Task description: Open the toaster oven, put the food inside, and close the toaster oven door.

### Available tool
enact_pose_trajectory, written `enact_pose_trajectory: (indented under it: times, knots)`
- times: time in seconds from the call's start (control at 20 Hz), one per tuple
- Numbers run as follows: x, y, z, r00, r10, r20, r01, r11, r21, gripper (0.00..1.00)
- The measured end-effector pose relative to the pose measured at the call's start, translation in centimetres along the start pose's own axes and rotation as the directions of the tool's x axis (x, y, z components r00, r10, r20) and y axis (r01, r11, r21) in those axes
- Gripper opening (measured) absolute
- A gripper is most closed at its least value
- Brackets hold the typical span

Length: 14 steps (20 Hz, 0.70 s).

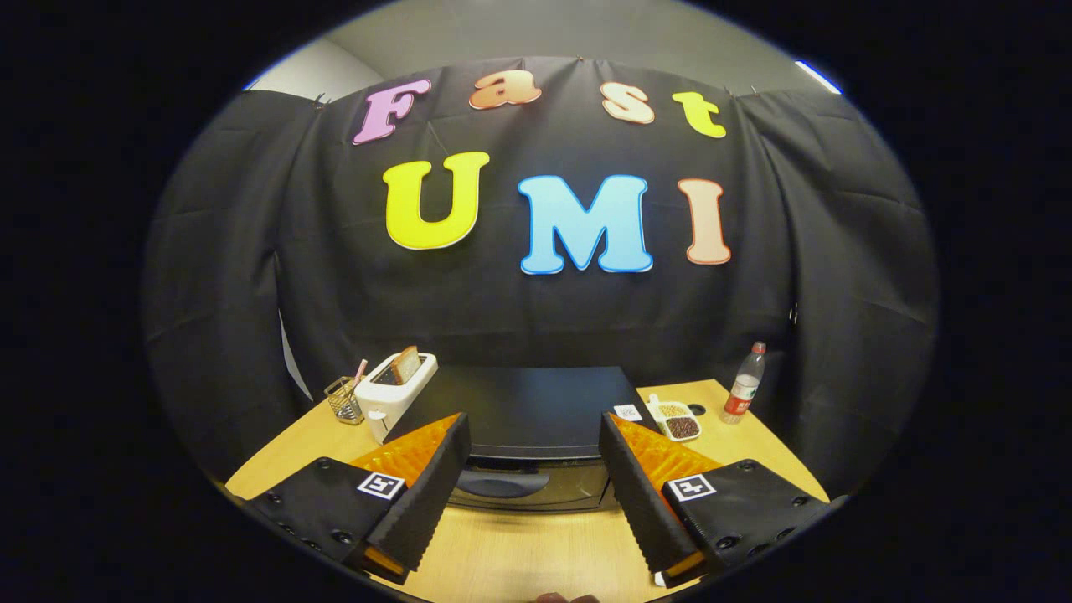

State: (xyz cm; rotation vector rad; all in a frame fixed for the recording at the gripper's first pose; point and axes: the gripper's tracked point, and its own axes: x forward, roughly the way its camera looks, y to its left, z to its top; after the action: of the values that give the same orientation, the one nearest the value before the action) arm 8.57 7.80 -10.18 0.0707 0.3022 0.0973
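At the far left of the wooden table (519, 557) stands a small wire basket (342, 400) with a pink stick poking up out of it; just to its right, touching or nearly so, sits a white toaster (392, 392) with a slice of bread (408, 364) standing upright in its slot; next comes the black toaster oven (523, 406), set in the middle of the table against the dark cloth wall, its door shut and the curved handle (496, 484) showing low on its front, just ahead of the fingers and in the gap between them; the gripper (533, 469) hangs above the near part of the table with its fingers spread wide apart and nothing held, the left finger in front of the oven's left corner and the right finger in front of its right corner; beyond the right finger lies a small white card (627, 412), then a white tray (677, 422) with two compartments of food, one pale and one dark; well to the right of that stands a clear bottle (744, 383) with a red label and red cap, upright near the table's far corner.
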Motion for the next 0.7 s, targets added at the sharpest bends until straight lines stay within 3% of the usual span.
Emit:
enact_pose_trajectory:
  times: [0.7]
  knots:
    - [7.1,2.5,-6.8,0.986,0.046,-0.159,-0.043,0.999,0.024,0.98]
